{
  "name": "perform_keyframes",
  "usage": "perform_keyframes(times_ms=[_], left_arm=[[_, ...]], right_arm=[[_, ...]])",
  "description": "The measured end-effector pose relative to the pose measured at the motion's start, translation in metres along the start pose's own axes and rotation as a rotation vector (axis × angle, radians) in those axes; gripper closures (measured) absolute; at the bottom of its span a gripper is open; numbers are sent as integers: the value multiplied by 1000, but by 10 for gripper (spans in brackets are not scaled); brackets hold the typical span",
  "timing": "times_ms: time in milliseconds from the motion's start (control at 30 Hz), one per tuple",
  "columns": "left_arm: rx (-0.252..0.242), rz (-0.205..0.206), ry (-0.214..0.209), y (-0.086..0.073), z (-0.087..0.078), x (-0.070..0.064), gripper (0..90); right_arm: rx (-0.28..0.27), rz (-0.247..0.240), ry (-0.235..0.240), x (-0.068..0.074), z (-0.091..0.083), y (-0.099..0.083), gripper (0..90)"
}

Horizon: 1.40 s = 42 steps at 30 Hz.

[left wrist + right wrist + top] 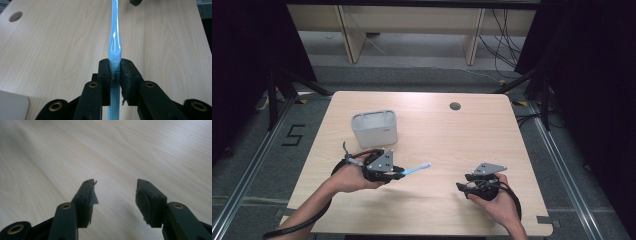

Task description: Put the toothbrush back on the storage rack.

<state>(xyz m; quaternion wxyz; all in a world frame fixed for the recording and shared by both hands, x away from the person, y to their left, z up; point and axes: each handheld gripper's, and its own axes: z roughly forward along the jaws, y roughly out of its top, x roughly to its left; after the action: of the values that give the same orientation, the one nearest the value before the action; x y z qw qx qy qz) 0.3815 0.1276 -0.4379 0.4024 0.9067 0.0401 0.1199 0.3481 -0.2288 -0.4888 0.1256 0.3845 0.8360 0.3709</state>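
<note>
Pale wood table (437, 210) under the hands, dark curtains and cables beyond. Nearest, the right gripper (464, 183) rests low with its jaws apart and nothing between them. Just beyond it on the other side, the left gripper (398, 172) is clamped on a light blue toothbrush (416, 169), held by the ribbed end of its handle with the rest jutting out level over the table. Farther back stands a white box (374, 128), near the left hand. The grip sits far toward one end, so the toothbrush could pivot or slip out if swung quickly toward the box.
</note>
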Motion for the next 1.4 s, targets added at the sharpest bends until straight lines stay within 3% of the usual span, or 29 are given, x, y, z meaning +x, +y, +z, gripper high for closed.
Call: perform_keyframes(times_ms=[67,100,133,333,400,433,600,667,733,867,967,1033,1067,1167,1200,1267,1400], left_arm=[[-21,-5,17,-3,-3,0,782],[-46,-27,20,-4,-3,0,781],[-58,-42,23,-6,-5,-1,782],[-180,-121,62,-17,-12,-2,782],[-226,-147,77,-21,-13,-3,782],[-235,-157,91,-22,-15,-4,782],[-305,-185,167,-28,-18,-8,782],[-326,-201,192,-30,-18,-10,781],[-355,-232,204,-34,-19,-10,781],[-426,-297,244,-40,-17,-10,781],[-452,-349,276,-44,-19,-12,781],[-489,-361,288,-46,-18,-12,781],[-474,-370,294,-47,-20,-13,781],[-507,-386,316,-49,-21,-13,781],[-503,-395,326,-50,-22,-13,781],[-531,-405,333,-51,-23,-12,781],[-533,-424,335,-53,-25,-12,781]], right_arm=[[5,13,1,1,0,0,501],[10,23,2,2,0,0,501],[-3,-8,-5,0,1,-1,501],[9,23,4,2,2,-1,501],[-7,-21,-5,0,3,-1,501],[0,1,-5,1,2,-2,501],[-27,-28,1,0,6,-2,501],[-10,-15,-3,1,5,-2,501],[-6,8,-4,3,4,-2,501],[-14,5,-2,3,5,-2,501],[-12,9,2,5,5,-2,501],[-24,-11,-5,3,7,-2,501],[-22,-2,-6,4,6,-3,501],[-22,-10,-2,4,7,-3,501],[-9,8,4,5,6,-3,501],[-10,9,3,5,6,-3,501],[-15,7,-8,5,6,-3,501]])
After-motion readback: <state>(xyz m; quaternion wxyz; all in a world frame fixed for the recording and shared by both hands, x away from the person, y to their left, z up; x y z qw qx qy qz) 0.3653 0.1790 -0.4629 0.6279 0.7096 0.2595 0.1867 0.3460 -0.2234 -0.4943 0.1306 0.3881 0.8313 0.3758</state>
